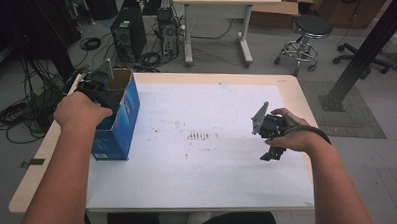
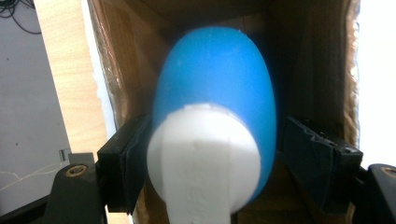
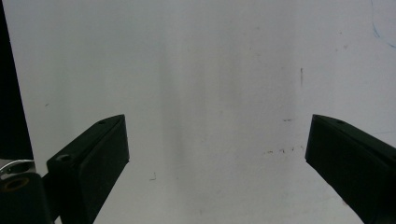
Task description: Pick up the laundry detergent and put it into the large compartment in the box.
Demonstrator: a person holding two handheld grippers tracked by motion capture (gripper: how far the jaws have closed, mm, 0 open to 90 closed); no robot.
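A: Left gripper point(image 1: 98, 83) status?

B: Held over the open top of the blue carton point(image 1: 120, 120) at the tabletop's point(image 1: 287, 87) left edge, tipped into the opening. Jaws clamped on a blue-and-white bottle point(image 2: 215, 93), one pad on each flank.

A: Look of the bottle?

B: Smooth, rounded blue body, oval from this angle, matte, faint pale specks. White end nearest the camera, wide and blunt, with a flat raised strip down the middle. Blurred up close, so no label or print legible.

A: Position?

B: Inside the carton mouth, pointing down into it. Brown cardboard walls on both sides and behind in the left gripper view. Contact with the carton floor: can't tell, bottom hidden behind the body.

A: Carton?

B: Upright, blue outside, plain brown inside, top flaps open. Stood on the white sheet's point(image 1: 209, 167) left margin, small label low on the near face.

A: Right gripper point(image 1: 271, 155)?

B: Well apart from the carton, over the right side of the sheet, held in the right hand point(image 1: 290, 135), pointed down. Jaws wide apart, nothing between them, just white sheet with faint marks below.

A: Anything else on the sheet?

B: Row of small dark scuffs point(image 1: 203, 136) near the centre.
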